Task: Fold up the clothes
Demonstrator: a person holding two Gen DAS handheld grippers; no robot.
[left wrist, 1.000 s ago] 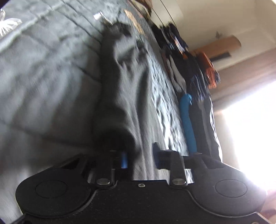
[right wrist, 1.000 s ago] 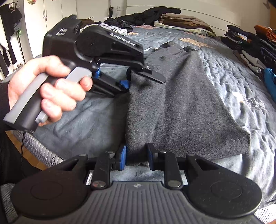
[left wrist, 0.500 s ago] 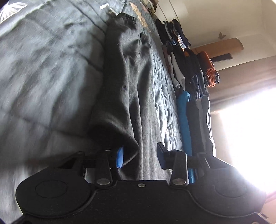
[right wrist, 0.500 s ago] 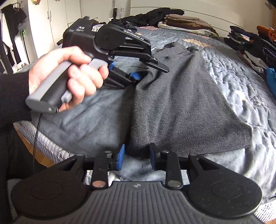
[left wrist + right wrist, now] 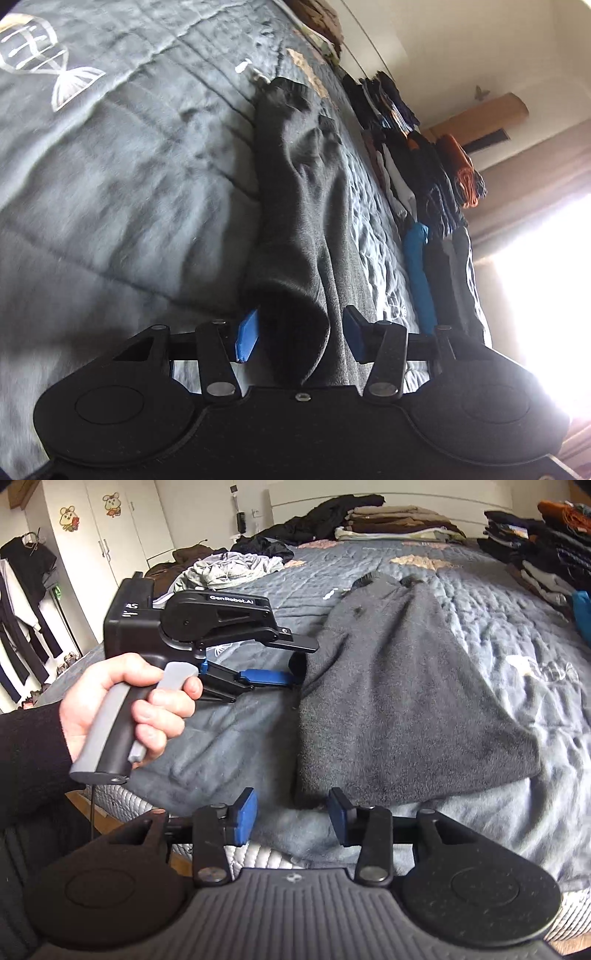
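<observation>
- The dark grey fleece garment [image 5: 399,709] lies on the quilted bedspread [image 5: 517,602], doubled lengthwise into a long narrow shape: its folded long edge runs away from the near edge of the bed toward the headboard end, its wide end is at the near edge, and its narrow end (the collar, by the look of it) points up the bed.
- That layout suits a lengthwise fold. Whether it is being made or has just been laid down, these views alone do not settle.
- The left gripper [image 5: 299,657], held in the person's left hand [image 5: 129,709], sits partway up the folded edge, level with the cloth, which would let it lift or steady that edge while the other tool works the near corner.
- Its jaws stand well apart. In the left wrist view a hump of the fleece rises between the blue pads [image 5: 246,336], close to the left one, but nothing is pinched.
- The right gripper [image 5: 291,814] sits at the garment's near-left corner, by the near edge of the bed.
- Its jaws are also apart, straddling bedspread and that corner; the right-side pad looks to be at or just touching the hem, and I cannot tell which.
- Folded stacks of clothes [image 5: 546,542] line the right edge of the bed, and loose clothes [image 5: 229,568] lie heaped toward the far-left corner.
</observation>
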